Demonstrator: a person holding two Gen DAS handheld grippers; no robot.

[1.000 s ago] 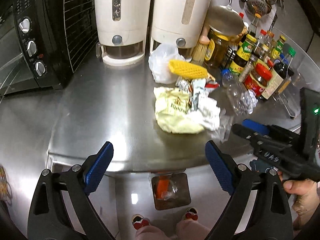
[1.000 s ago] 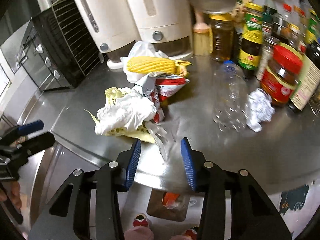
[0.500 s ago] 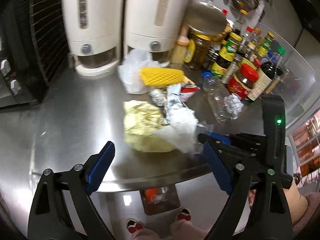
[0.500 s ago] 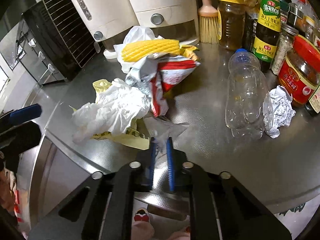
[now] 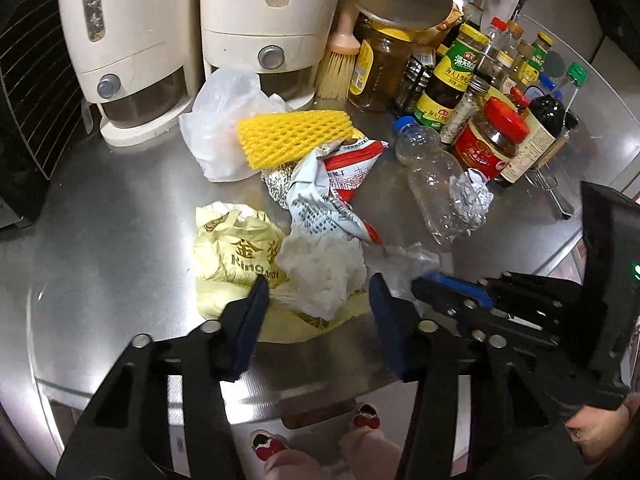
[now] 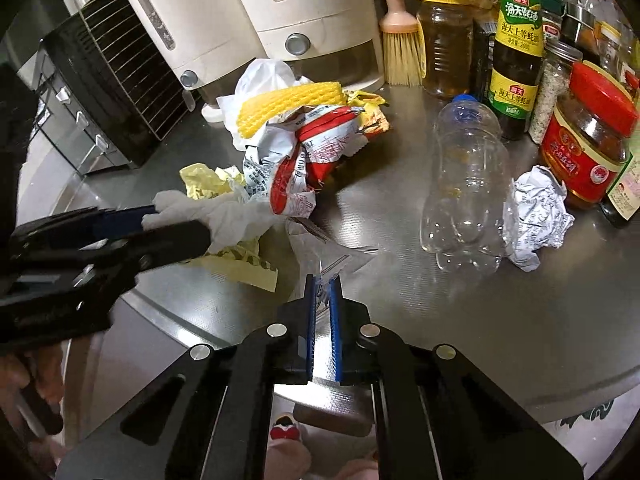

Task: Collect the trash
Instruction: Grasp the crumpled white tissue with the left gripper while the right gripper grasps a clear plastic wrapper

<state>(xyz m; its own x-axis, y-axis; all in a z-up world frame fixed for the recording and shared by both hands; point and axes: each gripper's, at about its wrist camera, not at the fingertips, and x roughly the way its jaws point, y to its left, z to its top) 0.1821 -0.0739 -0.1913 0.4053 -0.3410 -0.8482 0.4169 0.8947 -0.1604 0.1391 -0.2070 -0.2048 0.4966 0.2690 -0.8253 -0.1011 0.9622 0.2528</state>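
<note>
Left gripper [image 5: 316, 296], left wrist view: jaws had just been closing, down from wide a second before, and stood half-parted around the crumpled white bag [image 5: 322, 276] lying on the yellow bag [image 5: 232, 256] near the counter [image 5: 112, 240] edge; whether the pads pressed it yet was hard to tell. The gripper had come in over the pile since a second ago. Right gripper [image 5: 428, 278] lay just right of it.

Right wrist view: right gripper [image 6: 322, 284] had clamped shut on the clear plastic wrapper [image 6: 320, 240], open around it a second earlier. Left gripper's fingers [image 6: 176, 236] reached against the white bag.

Judgement: one piece secured, a second nearly taken; bottle [image 6: 464, 200] and foil ball [image 6: 536, 216] remained
</note>
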